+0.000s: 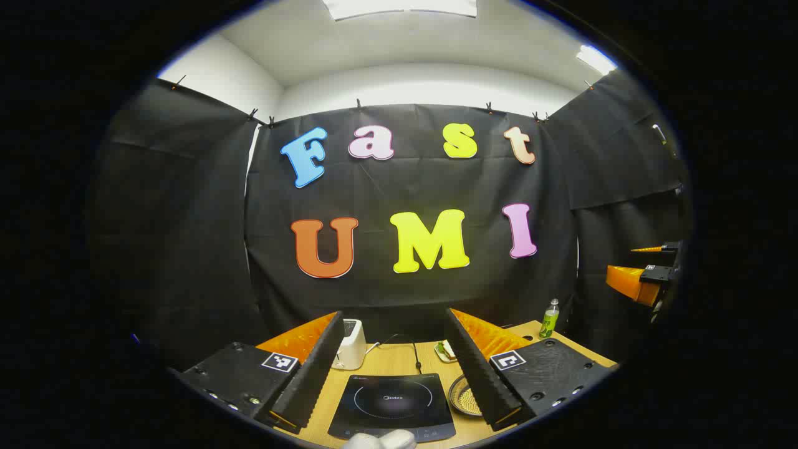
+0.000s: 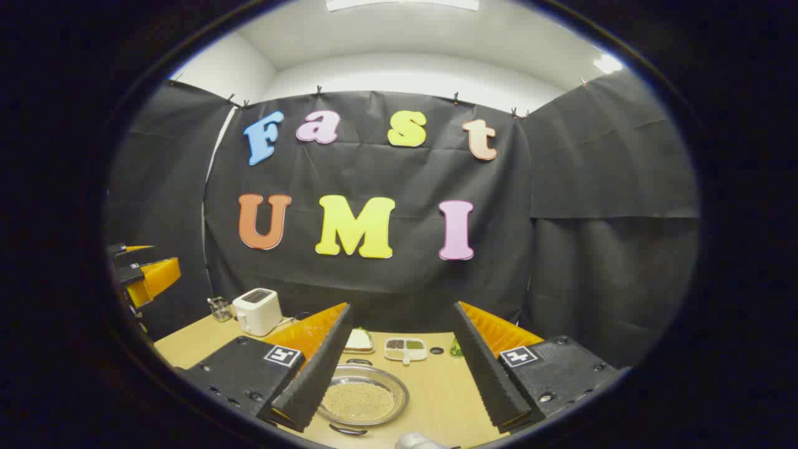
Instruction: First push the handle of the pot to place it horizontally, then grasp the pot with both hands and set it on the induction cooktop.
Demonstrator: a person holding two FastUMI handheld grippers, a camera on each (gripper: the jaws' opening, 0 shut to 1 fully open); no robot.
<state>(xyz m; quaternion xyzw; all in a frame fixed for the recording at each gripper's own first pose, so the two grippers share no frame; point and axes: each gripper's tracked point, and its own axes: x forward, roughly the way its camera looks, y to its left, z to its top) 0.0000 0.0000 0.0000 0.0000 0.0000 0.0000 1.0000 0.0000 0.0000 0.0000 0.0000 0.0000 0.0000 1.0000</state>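
Observation:
A shallow steel pot point(image 2: 361, 396) with two small dark handles stands on the wooden table point(image 2: 436, 399). One handle points away from me and the other toward me. My right gripper point(image 2: 402, 305) is open above the table, and its left finger covers the pot's left rim. A black induction cooktop point(image 1: 393, 405) lies below my open left gripper point(image 1: 394, 313). The pot point(image 1: 464, 396) sits just right of the cooktop, half hidden behind the left gripper's right finger. Nothing is between either pair of fingers.
A white toaster point(image 1: 350, 344) and its cable stand behind the cooktop. A plate of food point(image 2: 360, 340), a small divided dish point(image 2: 405, 349) and a glass cup point(image 2: 218, 307) sit at the back. A green bottle point(image 1: 549, 318) stands at the far right corner.

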